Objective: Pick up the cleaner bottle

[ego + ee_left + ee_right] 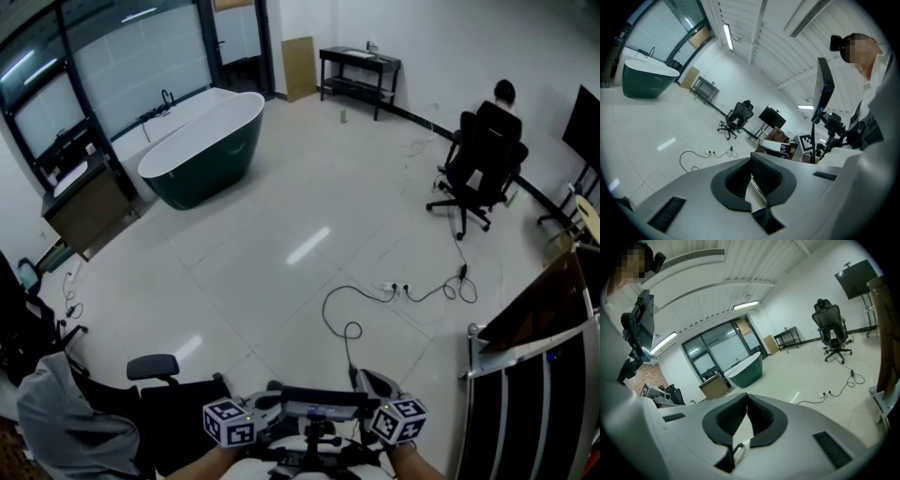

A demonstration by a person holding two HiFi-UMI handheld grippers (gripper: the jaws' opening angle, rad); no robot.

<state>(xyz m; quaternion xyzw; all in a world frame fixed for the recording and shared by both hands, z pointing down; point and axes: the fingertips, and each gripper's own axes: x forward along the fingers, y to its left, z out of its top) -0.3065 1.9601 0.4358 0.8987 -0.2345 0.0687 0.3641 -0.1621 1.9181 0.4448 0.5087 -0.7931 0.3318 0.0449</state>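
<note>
White floor point(281, 216) fills your views; no cleaner bottle is surely in sight, the greenish speck point(343, 114) at upper centre being too small to name. Your left tongs point(751, 180) and right tongs point(746, 420) are pressed together, empty: arrive so and you could topple it.
</note>
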